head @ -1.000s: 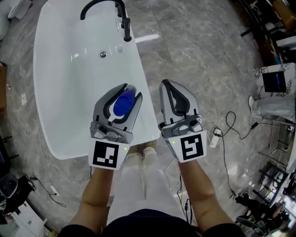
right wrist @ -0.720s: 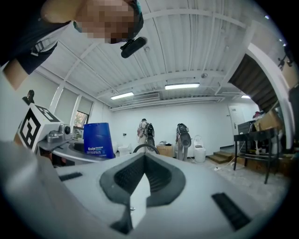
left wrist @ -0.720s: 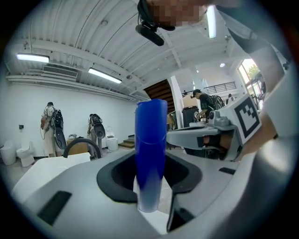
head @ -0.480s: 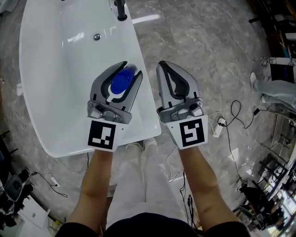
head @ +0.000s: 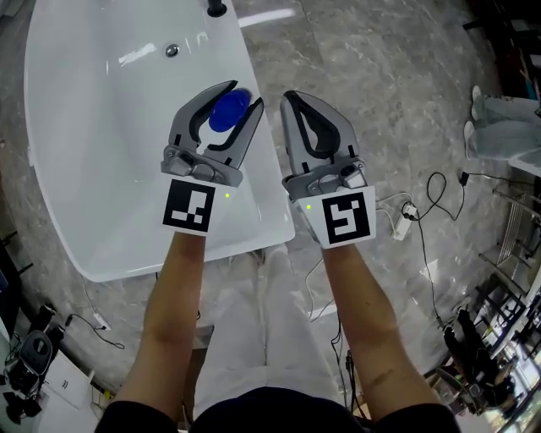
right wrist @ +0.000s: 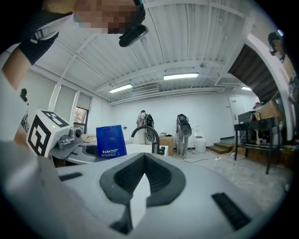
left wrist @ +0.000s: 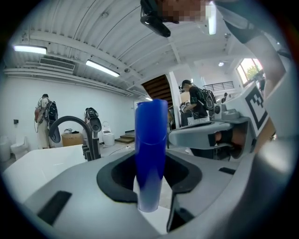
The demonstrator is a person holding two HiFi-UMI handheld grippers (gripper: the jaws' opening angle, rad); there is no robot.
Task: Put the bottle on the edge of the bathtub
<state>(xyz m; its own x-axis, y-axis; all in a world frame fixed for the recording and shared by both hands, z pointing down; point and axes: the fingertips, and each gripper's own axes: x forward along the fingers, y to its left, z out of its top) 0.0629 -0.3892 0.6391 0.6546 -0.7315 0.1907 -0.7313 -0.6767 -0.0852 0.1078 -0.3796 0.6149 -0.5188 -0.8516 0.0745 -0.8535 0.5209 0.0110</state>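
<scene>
A blue bottle (head: 228, 109) stands upright between the jaws of my left gripper (head: 243, 95), which is shut on it. The gripper holds it over the right rim of the white bathtub (head: 266, 190). In the left gripper view the blue bottle (left wrist: 150, 149) rises straight up between the jaws, with the black faucet (left wrist: 70, 127) behind it. My right gripper (head: 287, 95) hovers beside the rim over the floor, shut and holding nothing. From the right gripper view the bottle (right wrist: 111, 141) shows its white print to the left.
The tub's drain (head: 172, 51) and the faucet base (head: 217, 8) lie farther along the tub. Cables and a power strip (head: 404, 221) trail over the marble floor at the right. Equipment (head: 25, 364) stands at the lower left.
Both grippers have moved forward along the tub's rim toward the faucet end. The left one still holds the bottle, and the right one stays shut.
</scene>
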